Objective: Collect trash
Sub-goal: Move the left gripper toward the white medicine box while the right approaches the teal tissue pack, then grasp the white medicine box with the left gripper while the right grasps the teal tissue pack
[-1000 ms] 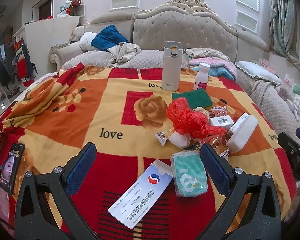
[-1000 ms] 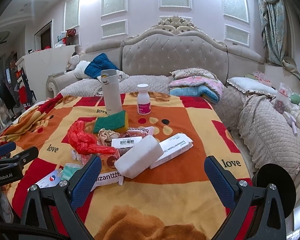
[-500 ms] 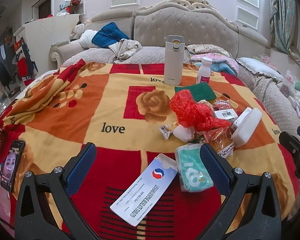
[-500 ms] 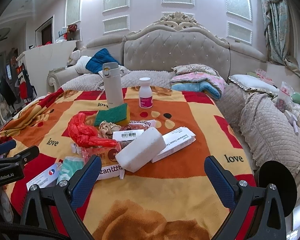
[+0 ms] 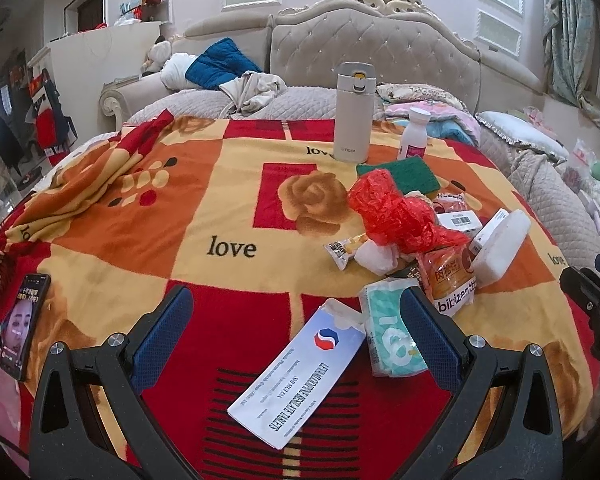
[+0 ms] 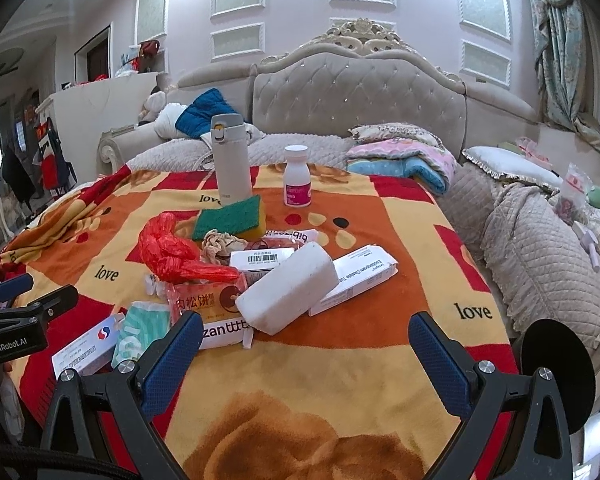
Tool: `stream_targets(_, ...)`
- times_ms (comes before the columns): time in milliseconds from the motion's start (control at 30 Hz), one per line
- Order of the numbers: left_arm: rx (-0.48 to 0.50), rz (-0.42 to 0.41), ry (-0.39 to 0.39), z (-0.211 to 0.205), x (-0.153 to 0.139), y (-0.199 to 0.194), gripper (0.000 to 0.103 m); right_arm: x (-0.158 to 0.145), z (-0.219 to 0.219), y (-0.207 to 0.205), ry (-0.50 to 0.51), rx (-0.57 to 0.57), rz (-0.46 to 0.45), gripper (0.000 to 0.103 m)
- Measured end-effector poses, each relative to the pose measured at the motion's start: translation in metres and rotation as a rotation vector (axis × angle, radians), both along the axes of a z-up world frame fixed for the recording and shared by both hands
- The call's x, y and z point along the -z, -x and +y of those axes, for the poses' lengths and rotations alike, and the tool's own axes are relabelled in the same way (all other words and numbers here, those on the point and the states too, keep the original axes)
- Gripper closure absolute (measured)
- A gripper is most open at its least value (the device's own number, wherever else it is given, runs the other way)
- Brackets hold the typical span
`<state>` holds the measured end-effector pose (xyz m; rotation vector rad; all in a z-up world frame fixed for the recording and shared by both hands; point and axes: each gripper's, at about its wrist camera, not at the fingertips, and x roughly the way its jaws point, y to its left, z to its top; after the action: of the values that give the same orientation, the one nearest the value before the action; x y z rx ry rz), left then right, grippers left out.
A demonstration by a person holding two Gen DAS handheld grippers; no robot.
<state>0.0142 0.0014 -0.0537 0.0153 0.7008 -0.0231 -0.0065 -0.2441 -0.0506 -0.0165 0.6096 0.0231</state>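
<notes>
hovering both tools over the blanket (image 5: 228, 208), we hold nothing: left gripper (image 5: 296, 320) spread wide above the white medicine box (image 5: 300, 372), right gripper (image 6: 306, 346) spread wide too. trash heap lies mid-blanket: red plastic bag (image 6: 172, 256), white foam block (image 6: 288, 292), teal tissue pack (image 5: 392, 332) touching the box.

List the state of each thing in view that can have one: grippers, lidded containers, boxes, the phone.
left gripper: open, empty
right gripper: open, empty
thermos: upright, lid shut
pill bottle: upright, capped
blue-logo box: lying flat, end flap torn open
white medicine box: lying flat
red plastic bag: crumpled
phone: lying flat, screen lit
</notes>
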Motion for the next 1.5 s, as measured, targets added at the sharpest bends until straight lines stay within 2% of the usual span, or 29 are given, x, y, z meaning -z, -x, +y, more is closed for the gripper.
stream_targets(467, 0.015, 0.051, -0.013, 0.013, 0.01, 0.0, 0.0, 0.007, 0.007, -0.002, 0.002, -0.032, 0.036, 0.001)
stream_targets(833, 0.13, 0.236, 0.003, 0.033, 0.043, 0.0, 0.0, 0.017, 0.022, -0.007, -0.036, -0.12, 0.098, 0.001)
stream_targets(933, 0.157, 0.297, 0.032, 0.032, 0.055, -0.005, 0.001, 0.02, 0.029, -0.01, -0.052, -0.153, 0.119, 0.008)
stream_targets(967, 0.165, 0.309, 0.043, 0.03, 0.059, -0.006, 0.003, 0.021, 0.032, -0.011, -0.058, -0.165, 0.13, 0.01)
stream_targets(1033, 0.192, 0.338, 0.052, 0.025, 0.064, -0.009, 0.019, 0.024, 0.037, -0.013, -0.068, -0.187, 0.149, 0.013)
stream_targets(1067, 0.203, 0.355, 0.035, 0.021, 0.069, -0.011, 0.025, 0.025, 0.04, -0.014, -0.079, -0.202, 0.164, 0.017)
stream_targets(1100, 0.207, 0.373, 0.016, 0.019, 0.073, -0.014, 0.041, 0.027, 0.043, -0.016, -0.096, -0.216, 0.182, 0.021)
stream_targets(1167, 0.193, 0.343, -0.027, 0.019, 0.072, -0.015, 0.051, 0.031, 0.047, -0.02, -0.142, -0.246, 0.219, 0.024)
stream_targets(1300, 0.132, 0.333, 0.056, 0.042, 0.062, -0.026, 0.056, 0.041, 0.072, -0.03, -0.199, -0.32, 0.281, 0.024)
stream_targets(1433, 0.083, 0.313, 0.073, 0.057, 0.056, -0.032, 0.056, 0.053, 0.109, -0.046, -0.166, -0.375, 0.32, 0.025)
stream_targets(1500, 0.071, 0.306, 0.073, 0.06, 0.055, -0.031, 0.056, 0.063, 0.122, -0.057, -0.139, -0.375, 0.342, 0.029)
